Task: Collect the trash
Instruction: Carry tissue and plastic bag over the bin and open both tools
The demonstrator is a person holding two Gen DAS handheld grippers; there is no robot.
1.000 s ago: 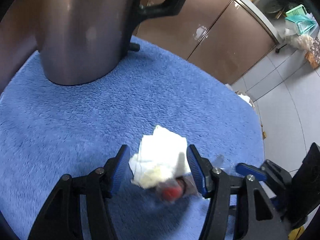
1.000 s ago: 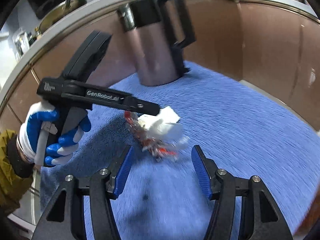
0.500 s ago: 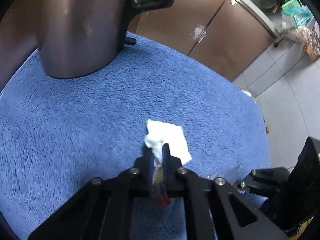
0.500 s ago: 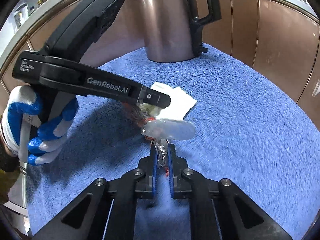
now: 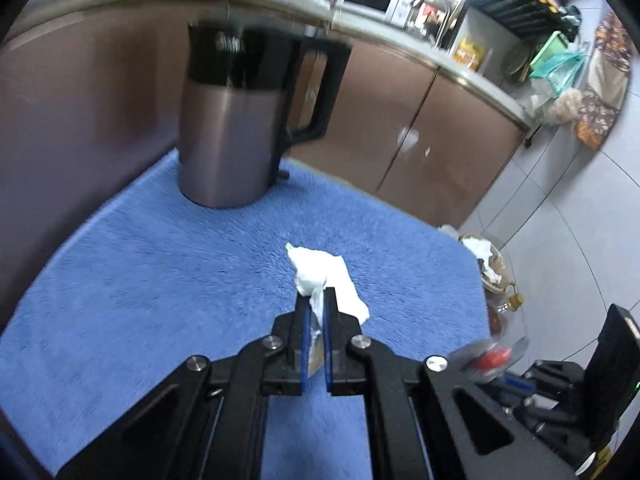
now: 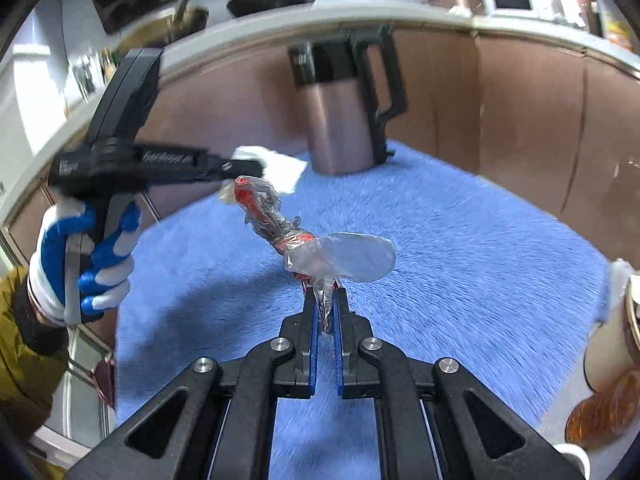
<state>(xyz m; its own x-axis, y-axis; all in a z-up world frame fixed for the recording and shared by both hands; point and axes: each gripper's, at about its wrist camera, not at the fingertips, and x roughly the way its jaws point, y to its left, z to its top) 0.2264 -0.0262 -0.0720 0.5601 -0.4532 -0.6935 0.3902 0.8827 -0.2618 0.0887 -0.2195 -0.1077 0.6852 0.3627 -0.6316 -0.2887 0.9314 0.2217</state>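
While both tools hang above the blue mat (image 5: 160, 280), the left tool (image 5: 316, 300) is clamped on a white tissue (image 5: 328, 276). The right tool (image 6: 326, 300) is pinched tight on a clear plastic wrapper (image 6: 340, 258) with red print, lifted off the mat near the kettle (image 6: 344, 120).

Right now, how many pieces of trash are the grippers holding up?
2. A crumpled white tissue is pinched in the left gripper, and a clear plastic wrapper with red print is pinched in the right gripper, both above the blue mat.
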